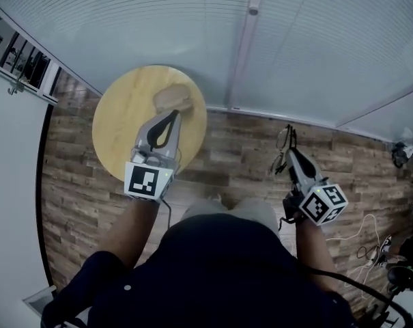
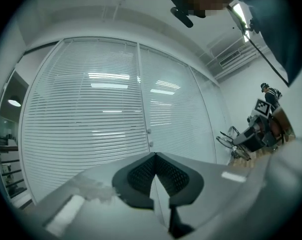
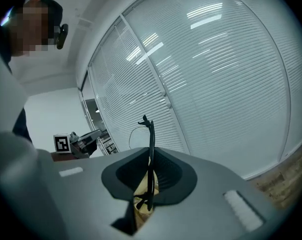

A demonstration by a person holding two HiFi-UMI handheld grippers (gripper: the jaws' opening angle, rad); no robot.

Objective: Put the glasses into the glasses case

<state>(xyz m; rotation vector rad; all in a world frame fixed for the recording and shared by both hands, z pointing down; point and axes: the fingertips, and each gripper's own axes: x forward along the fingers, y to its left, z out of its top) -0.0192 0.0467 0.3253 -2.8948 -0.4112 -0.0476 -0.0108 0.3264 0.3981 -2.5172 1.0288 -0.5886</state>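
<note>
The right gripper, clamped on the upright glasses, is over the floor, well right of the glasses case on the round surface, which the empty left gripper, jaws together, is far nearer.

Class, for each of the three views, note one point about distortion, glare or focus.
Head view: the blinds look bowed, the round table is sharp. Left gripper view: fisheye with dark corners, lamp reflections streak the blinds. Right gripper view: same bowing, glasses crisp.
</note>
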